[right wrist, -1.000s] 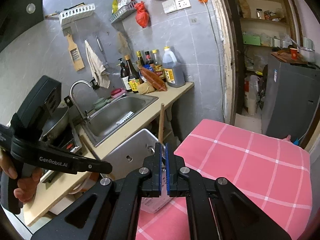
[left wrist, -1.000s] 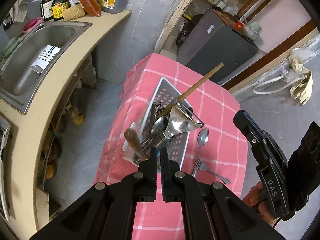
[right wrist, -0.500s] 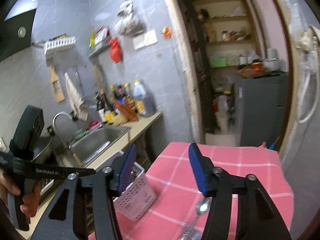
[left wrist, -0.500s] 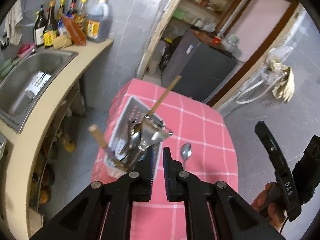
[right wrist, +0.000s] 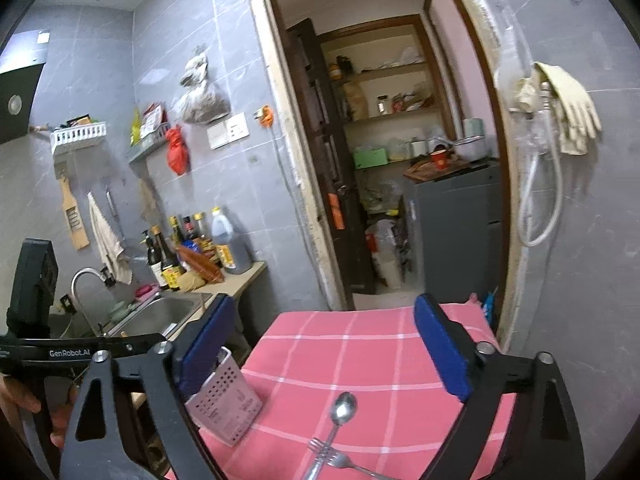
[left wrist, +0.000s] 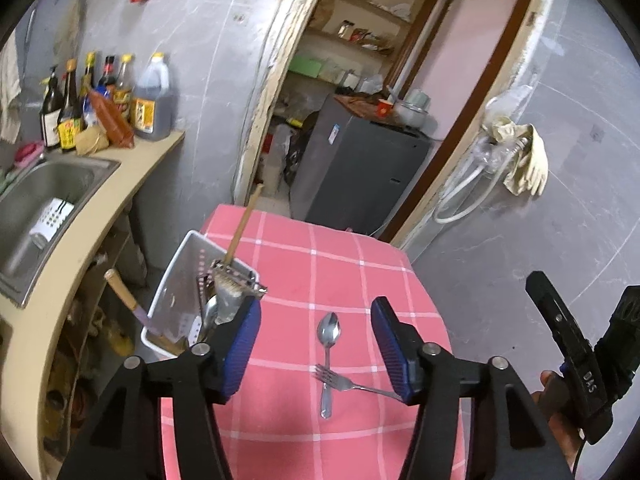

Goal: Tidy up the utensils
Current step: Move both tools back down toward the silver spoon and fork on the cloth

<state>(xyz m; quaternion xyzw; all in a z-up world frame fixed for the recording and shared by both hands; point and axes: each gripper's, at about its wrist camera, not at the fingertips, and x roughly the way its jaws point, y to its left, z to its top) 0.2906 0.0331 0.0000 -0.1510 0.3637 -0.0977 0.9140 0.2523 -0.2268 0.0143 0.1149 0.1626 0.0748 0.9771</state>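
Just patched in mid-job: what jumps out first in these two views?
The pink checked tablecloth fills the middle of both views, with a spoon and fork crossed on it. At its left edge stands a white basket crammed with utensils, a long wooden handle sticking up. Both grippers, left and right, have just been opening, with nothing between their jaws.

Left gripper [left wrist: 314, 346]: jaws apart and empty, having just been opening; blue pads face each other across the gap; it points downward.
Right gripper [right wrist: 334, 354]: jaws spread wide, having just been opening, nothing between them; it points nearly level.
Left hand [right wrist: 24, 412]: wrapped around the left gripper's black handle at the picture's lower left edge.
Right hand [left wrist: 558, 408]: gripping its handle at the lower right, fingers partly hidden.
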